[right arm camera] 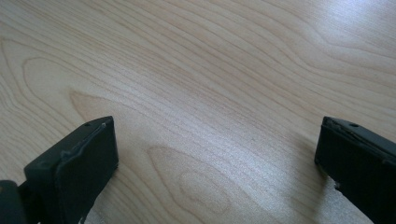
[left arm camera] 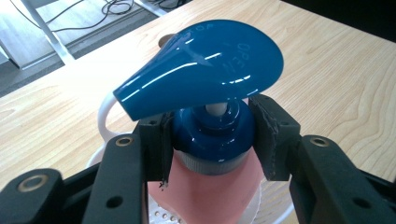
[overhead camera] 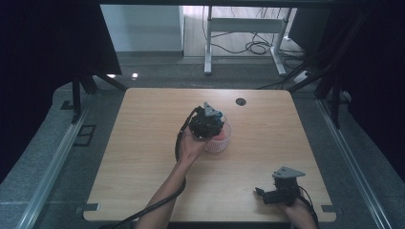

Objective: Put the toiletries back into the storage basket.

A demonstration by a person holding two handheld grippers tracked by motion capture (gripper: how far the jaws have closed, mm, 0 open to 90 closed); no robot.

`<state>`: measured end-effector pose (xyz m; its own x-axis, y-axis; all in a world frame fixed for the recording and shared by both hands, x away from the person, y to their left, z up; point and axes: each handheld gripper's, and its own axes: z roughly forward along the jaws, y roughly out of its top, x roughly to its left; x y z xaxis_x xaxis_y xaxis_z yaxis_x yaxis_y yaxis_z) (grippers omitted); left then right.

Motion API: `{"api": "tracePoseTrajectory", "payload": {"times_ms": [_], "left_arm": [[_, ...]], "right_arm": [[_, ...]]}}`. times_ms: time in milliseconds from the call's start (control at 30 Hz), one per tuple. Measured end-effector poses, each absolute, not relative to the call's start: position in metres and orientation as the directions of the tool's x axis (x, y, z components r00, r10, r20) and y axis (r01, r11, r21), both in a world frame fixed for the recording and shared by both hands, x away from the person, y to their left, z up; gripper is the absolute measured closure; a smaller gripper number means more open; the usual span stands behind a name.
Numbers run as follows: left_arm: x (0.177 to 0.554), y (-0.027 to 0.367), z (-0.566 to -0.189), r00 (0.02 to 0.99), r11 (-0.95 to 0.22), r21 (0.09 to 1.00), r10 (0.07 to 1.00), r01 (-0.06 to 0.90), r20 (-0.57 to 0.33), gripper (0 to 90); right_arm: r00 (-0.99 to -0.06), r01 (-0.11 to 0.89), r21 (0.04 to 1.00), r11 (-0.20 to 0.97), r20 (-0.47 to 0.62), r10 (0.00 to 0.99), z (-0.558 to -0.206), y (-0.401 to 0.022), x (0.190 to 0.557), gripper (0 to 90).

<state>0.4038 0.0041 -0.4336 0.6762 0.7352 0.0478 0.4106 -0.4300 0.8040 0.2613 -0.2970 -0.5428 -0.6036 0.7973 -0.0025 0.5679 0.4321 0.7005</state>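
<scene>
— What is at frame centre in the high view?
— A pink bottle [left arm camera: 205, 191] with a glossy blue pump [left arm camera: 205, 70], standing in a white perforated basket [overhead camera: 224, 143] on the wood-grain table [overhead camera: 143, 157].
— The claws?
— Left claw [left arm camera: 212, 135] clamps the pump's collar; right claw [right arm camera: 215, 158], lower right, gapes wide.

Left gripper [overhead camera: 208, 122] mid-table, jaws clamped on something, right gripper [overhead camera: 277, 193] near edge, jaws spread wide

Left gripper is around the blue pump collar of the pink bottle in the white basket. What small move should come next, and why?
Probably a short straight lift. The left gripper has its jaws closed against the blue collar under the pump head, and the pink bottle sits inside the white basket. Rising vertically should clear the rim. The right gripper hangs open over bare table, free to steady the basket.
</scene>
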Motion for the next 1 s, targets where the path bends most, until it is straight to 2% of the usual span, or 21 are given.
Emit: {"api": "tracePoseTrajectory", "payload": {"times_ms": [200,733,1000], "left_arm": [[0.404,0.004,-0.442,0.674,-0.434,0.795,0.737,0.423,0.043,53.0],[0.409,0.015,-0.444,0.654,-0.372,0.793,0.755,0.483,-0.044,51.5],[0.409,0.015,-0.444,0.655,-0.39,0.779,0.755,0.49,-0.034,43.5]], "right_arm": [[-0.604,0.567,0.701,0.433,-0.003,0.797,-0.543,-0.297,0.261,0.0],[-0.605,0.567,0.7,0.434,-0.004,0.796,-0.543,-0.297,0.261,0.0],[-0.605,0.567,0.7,0.434,-0.004,0.796,-0.543,-0.297,0.261,0.0]]}}
